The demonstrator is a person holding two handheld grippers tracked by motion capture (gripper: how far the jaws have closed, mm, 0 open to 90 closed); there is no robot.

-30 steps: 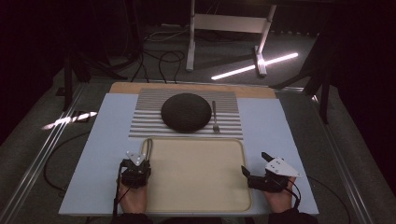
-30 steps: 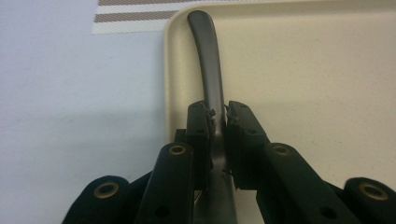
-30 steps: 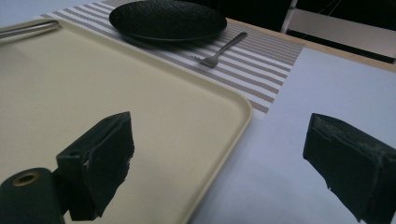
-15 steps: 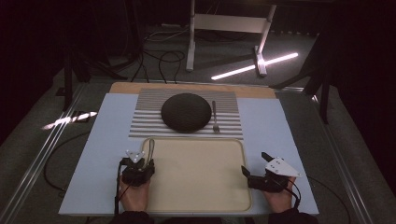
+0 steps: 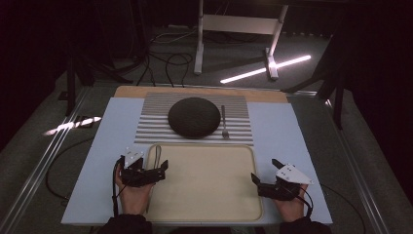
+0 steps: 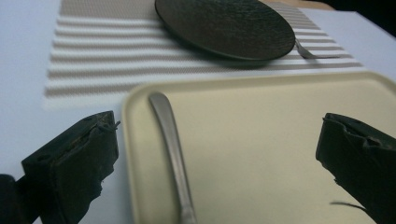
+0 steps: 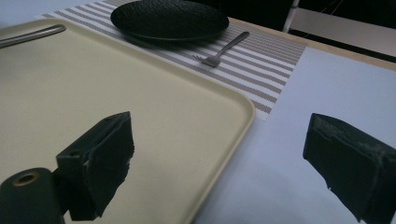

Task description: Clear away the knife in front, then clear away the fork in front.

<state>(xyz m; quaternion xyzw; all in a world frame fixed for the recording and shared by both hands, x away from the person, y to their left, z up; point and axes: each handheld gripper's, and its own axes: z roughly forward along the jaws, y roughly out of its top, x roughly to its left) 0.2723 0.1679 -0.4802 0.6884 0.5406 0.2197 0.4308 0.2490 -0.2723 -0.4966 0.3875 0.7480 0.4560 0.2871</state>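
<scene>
A cream tray (image 5: pixel 204 195) lies at the table's near edge. On its left side rests a metal cutlery piece (image 5: pixel 157 155), and its handle (image 6: pixel 170 144) runs between the jaws of my left gripper (image 5: pixel 155 164). Those jaws have just been opening; they stand wide apart and touch nothing, the left one over the blue mat, the right one over the tray (image 6: pixel 261 140). My right gripper (image 5: pixel 264 169) is open astride the tray's right edge (image 7: pixel 219 154), with nothing between its jaws. Farther back, a black plate (image 5: pixel 194 117) and a fork (image 5: pixel 224 122) sit on a striped placemat (image 5: pixel 151 122).
A blue mat (image 5: pixel 287 141) covers the table under the tray and the placemat. A wooden strip (image 5: pixel 146 91) runs along the far edge. Beyond the table stand a metal stand (image 5: pixel 234 29) and floor cables (image 5: pixel 160 63).
My left gripper's jaws have gone from nearly shut to wide open, and the hand has risen a little. The cutlery piece stays on the tray. The right gripper has not moved.
</scene>
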